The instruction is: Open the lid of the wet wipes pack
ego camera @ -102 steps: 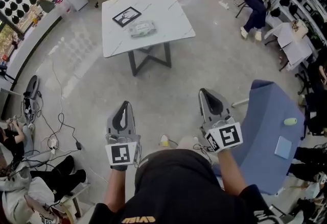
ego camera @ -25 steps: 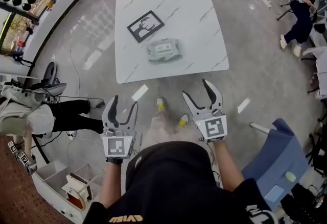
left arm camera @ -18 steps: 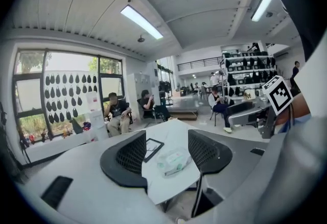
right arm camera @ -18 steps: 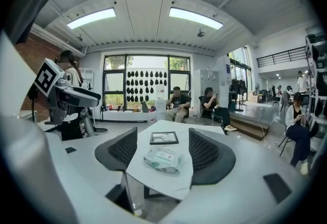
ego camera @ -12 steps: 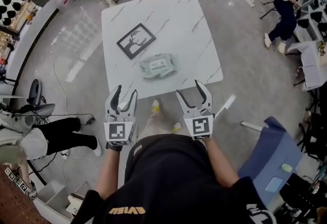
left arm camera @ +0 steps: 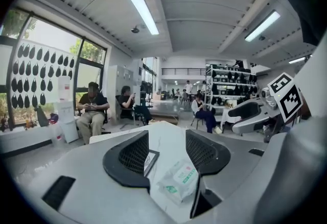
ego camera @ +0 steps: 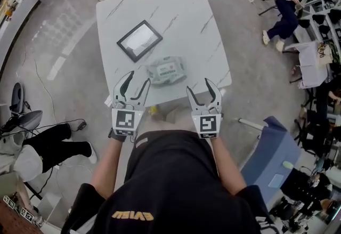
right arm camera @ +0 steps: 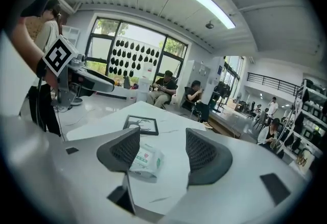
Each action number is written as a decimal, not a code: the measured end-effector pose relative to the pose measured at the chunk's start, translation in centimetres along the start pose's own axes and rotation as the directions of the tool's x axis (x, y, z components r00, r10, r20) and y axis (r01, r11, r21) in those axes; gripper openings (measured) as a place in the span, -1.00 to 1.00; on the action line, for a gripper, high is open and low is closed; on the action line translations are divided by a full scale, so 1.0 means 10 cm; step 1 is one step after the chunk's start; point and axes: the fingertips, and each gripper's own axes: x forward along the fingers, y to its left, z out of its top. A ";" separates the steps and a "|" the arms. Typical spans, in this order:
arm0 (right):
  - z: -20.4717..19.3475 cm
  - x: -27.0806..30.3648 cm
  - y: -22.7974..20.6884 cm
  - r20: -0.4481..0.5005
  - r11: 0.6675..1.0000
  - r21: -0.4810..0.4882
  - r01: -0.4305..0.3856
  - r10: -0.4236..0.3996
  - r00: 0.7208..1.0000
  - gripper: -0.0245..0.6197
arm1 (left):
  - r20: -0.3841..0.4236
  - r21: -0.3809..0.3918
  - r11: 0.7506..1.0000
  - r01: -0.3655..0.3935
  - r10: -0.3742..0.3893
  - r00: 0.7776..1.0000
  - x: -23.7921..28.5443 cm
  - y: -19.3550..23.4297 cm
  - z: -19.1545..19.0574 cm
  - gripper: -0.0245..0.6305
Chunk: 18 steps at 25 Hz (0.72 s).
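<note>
Left hand-held gripper [ego camera: 137, 79] first: it's held over the near left edge of the tabletop [ego camera: 176, 14] with its jaws spread and nothing caught between them. A black picture frame [ego camera: 139, 40] is laid flat farther in, left of middle. The wet wipes pack [ego camera: 167, 71] is found near the front edge of the tabletop, just right of that hand-held gripper's tips and touched by neither one. It's lying lid side up, and the lid looks to be still shut. Over on the right, the right hand-held gripper [ego camera: 201, 89] is held at the near edge too, jaws apart but being drawn closer, with nothing pinched.

What's changed: half a second back both were still short of the tabletop, out over the floor. Now the edge has been reached and the pack is bracketed between the two. So the walk-up can be called basically done, while the opening itself hasn't been started. Probably the pack gets pinned by one side and the lid flap gets lifted by the other.
</note>
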 end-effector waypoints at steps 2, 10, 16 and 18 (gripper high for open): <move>-0.05 0.13 0.01 -0.018 0.999 -0.034 0.002 -0.002 1.000 -0.11 | -0.025 -0.004 1.000 0.014 -0.014 1.000 0.07 0.05 -0.12 -0.19; -0.39 0.59 0.21 -0.084 0.994 -0.100 -0.035 0.027 0.996 -0.17 | -0.127 -0.016 0.996 0.091 -0.092 0.988 0.48 -0.06 -0.72 -0.25; -0.79 0.89 0.31 -0.189 0.979 -0.200 -0.047 0.009 0.982 -0.23 | -0.226 -0.077 0.987 0.139 -0.153 0.962 0.77 -0.23 -1.20 -0.25; -0.92 1.01 0.35 -0.217 0.969 -0.238 -0.060 0.007 0.976 -0.23 | -0.292 -0.042 0.991 0.126 -0.132 0.947 0.85 -0.24 -1.40 -0.30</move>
